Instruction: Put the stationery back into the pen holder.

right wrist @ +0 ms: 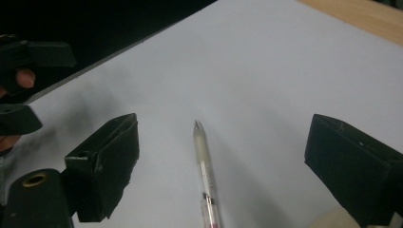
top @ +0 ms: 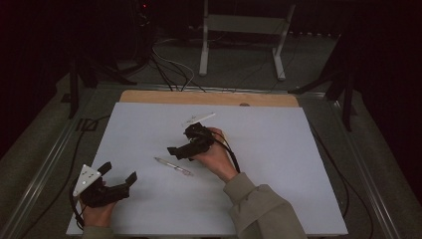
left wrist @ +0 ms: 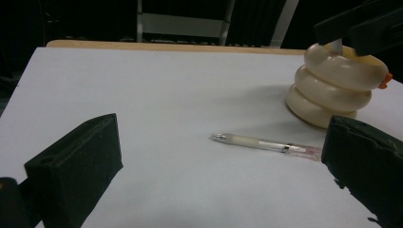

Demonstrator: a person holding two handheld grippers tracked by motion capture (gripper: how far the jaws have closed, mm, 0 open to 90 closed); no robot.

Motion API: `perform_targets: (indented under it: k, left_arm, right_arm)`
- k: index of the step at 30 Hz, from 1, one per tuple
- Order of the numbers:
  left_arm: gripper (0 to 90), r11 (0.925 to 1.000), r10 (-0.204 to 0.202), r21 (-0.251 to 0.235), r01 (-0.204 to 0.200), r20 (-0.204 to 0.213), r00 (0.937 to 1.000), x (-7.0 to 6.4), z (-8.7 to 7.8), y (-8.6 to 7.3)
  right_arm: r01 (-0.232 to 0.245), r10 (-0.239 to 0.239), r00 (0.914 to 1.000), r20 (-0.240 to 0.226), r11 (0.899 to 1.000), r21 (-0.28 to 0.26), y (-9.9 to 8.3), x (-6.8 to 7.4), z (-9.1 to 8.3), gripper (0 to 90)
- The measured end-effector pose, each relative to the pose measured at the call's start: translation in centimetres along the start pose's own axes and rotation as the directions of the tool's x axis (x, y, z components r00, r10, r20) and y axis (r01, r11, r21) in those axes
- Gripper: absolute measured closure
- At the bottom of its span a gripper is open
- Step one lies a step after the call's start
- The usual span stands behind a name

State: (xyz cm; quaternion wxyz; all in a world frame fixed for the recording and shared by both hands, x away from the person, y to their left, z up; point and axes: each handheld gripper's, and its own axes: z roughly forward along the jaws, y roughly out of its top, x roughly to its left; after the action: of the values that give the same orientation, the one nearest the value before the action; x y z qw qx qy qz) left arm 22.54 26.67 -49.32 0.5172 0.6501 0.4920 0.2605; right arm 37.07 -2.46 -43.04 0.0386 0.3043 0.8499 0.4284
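white table, pen mid-surface, clear of edges

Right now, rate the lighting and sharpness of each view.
High view: dim, surroundings black, pen small and soft. Left gripper view: brighter, pen sharp, near fingers blurred. Right gripper view: pen fairly crisp, soft shadow at the left.
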Motion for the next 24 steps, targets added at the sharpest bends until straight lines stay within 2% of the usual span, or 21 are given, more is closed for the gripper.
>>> perform_targets:
  k: [9,14,15,24]
  left_arm:
    - [0.1,1.0,-0.002,-0.001,0.002,0.0,1.0,0.0,0.0,0.0]
    - [0.2,1.0,-0.003,-0.001,0.003,0.002,1.0,0.0,0.1,0.0]
    - [0.1,1.0,-0.003,0.0,0.003,0.002,1.0,0.0,0.1,0.0]
    - [0.1,1.0,-0.001,0.001,0.001,0.003,1.0,0.0,0.1,0.0]
  right_arm:
    - [0.003,-0.003,1.0,0.004,0.999,0.037,-0.3,0.4,2.3,13.8]
    - [0.022,-0.022,0.9998,0.004,0.998,0.067,-0.6,0.9,3.4,16.4]
    - [0.035,-0.036,0.9993,0.012,0.997,0.076,-0.6,1.1,3.6,17.0]
    - [0.04,-0.045,0.9985,0.031,0.991,0.125,-0.9,1.2,5.4,22.3]
